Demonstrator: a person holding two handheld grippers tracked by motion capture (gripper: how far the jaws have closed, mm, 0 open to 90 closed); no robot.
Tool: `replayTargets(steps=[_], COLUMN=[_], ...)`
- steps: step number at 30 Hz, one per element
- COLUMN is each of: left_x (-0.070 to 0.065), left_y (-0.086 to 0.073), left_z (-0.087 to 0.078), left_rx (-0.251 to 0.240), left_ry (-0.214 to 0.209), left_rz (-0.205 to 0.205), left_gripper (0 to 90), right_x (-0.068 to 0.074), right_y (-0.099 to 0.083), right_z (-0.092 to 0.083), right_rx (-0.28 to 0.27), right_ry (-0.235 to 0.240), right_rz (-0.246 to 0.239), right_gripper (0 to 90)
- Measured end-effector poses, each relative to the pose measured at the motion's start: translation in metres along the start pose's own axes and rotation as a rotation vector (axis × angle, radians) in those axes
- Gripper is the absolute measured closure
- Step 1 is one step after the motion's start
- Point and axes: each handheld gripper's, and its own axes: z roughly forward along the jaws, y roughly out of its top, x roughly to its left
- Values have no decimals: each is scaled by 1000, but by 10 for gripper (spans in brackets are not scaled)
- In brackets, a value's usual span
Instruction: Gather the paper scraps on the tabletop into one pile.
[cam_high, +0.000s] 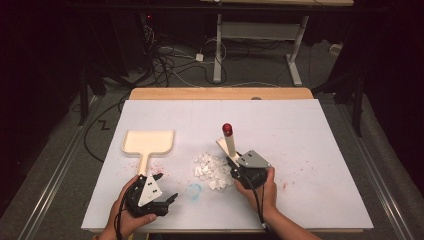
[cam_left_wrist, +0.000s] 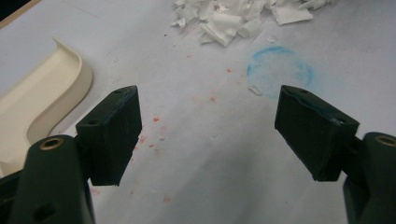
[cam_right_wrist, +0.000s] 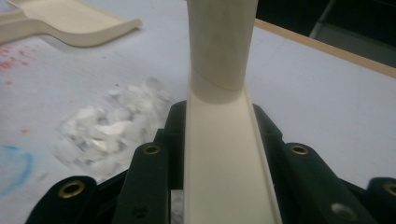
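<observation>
A white sheet (cam_high: 300, 130) covers the table. On its left lies a cream dustpan (cam_high: 148, 141), handle toward the near edge. The left gripper (cam_high: 162, 192) rests released just near that handle, jaws spread wide. At centre sits a pile of white paper scraps (cam_high: 210, 167). Right of the pile, the right gripper (cam_high: 234, 162) is clenched on a cream brush (cam_high: 229, 142) with a red tip.
</observation>
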Motion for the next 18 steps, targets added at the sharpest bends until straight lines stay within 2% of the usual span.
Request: replayTargets(steps=[3, 10, 13, 15, 17, 18], left_x=[0, 0, 1, 1, 1, 1], left_y=[0, -1, -1, -1, -1, -1], left_z=[0, 0, 0, 0, 0, 0], left_rx=[0, 0, 1, -2, 0, 4], left_ry=[0, -1, -1, 0, -1, 1], left_rz=[-1, -4, -6, -10, -12, -9], left_gripper=[222, 222, 222, 222, 222, 222], right_x=[11, 20, 16, 8, 0, -5], right_y=[3, 7, 9, 10, 15, 16], right_z=[3, 7, 5, -1, -6, -9], right_rx=[-12, -36, -43, -83, -85, -87], right_ry=[34, 75, 69, 54, 32, 27], right_rz=[-1, -6, -7, 10, -27, -22], right_gripper=[676, 678, 680, 680, 680, 680])
